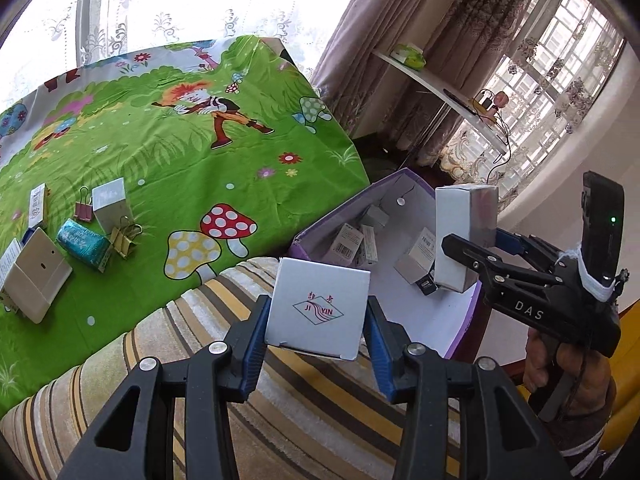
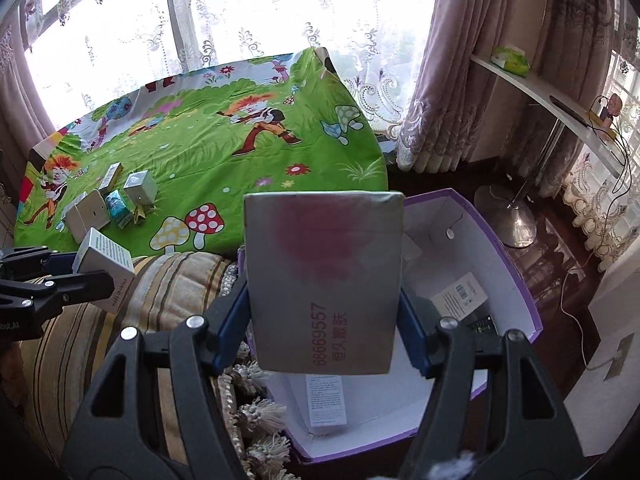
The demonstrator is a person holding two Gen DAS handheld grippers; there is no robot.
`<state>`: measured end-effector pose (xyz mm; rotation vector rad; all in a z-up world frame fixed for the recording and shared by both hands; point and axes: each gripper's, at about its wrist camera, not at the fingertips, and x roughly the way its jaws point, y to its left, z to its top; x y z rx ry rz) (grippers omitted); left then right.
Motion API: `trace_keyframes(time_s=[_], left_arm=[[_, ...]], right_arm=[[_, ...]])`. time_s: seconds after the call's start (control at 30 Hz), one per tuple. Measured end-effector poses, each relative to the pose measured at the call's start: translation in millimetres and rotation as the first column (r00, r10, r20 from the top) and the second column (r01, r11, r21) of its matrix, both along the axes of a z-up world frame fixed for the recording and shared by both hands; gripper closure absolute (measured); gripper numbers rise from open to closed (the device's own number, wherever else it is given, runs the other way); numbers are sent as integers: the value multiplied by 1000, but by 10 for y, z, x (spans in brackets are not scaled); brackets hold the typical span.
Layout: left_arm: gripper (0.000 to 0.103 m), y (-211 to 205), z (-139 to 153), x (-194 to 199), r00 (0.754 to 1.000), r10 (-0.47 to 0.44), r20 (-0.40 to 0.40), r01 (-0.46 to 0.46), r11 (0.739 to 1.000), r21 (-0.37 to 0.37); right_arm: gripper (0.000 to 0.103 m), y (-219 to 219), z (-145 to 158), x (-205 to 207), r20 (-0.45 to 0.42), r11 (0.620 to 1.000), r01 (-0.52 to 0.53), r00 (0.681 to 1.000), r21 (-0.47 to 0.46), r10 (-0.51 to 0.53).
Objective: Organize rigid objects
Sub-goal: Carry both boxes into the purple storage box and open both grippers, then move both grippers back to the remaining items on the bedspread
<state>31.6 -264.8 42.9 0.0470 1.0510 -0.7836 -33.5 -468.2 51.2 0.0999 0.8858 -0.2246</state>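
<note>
The silver carton (image 2: 322, 280), clamped in the right tool (image 2: 324, 320), hangs above the purple storage box (image 2: 516, 264). Lower before releasing. The left tool (image 1: 318, 316) grips a white carton (image 1: 318, 308) short of the box rim; advance it.

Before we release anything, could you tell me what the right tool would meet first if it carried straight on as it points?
Probably the purple storage box: the right tool, gripping the grey carton, points into its open, white-lined interior, though depth is uncertain.
</note>
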Motion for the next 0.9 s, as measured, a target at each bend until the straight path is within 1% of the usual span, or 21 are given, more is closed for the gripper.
trace_keyframes(time_s=[0.13, 0.27, 0.33, 0.37, 0.4, 0.43, 0.53, 0.7, 0.9], left_arm=[[57, -202, -3, -109, 999, -50, 8, 50, 999, -2], [57, -381, 16, -204, 995, -103, 12, 103, 995, -13], [55, -458, 32, -245, 991, -135, 13, 135, 991, -20], [52, -488, 40, -263, 990, -144, 14, 144, 989, -21], [46, -509, 49, -274, 989, -145, 16, 145, 989, -22], [44, -516, 56, -281, 990, -141, 20, 142, 990, -27], [44, -503, 75, -281, 991, -135, 24, 136, 990, -40], [44, -438, 77, -228, 994, -108, 20, 109, 993, -50], [44, -346, 96, -191, 996, -84, 22, 85, 995, -60]], right_arm=[[33, -227, -32, -106, -9, 998, 59, 998, 8, -59], [33, -377, -46, -179, -16, 995, 97, 995, 18, -96], [33, -420, -44, -201, -14, 994, 105, 994, 24, -105], [32, -432, -42, -209, -12, 994, 109, 994, 32, -108], [31, -449, -41, -214, -9, 993, 112, 994, 41, -111], [30, -460, -36, -222, -6, 993, 113, 994, 46, -113], [27, -463, -27, -221, -5, 993, 118, 993, 27, -118], [27, -467, 0, -231, 1, 992, 123, 992, 12, -123], [27, -372, 44, -217, 13, 996, 89, 996, -10, -89]])
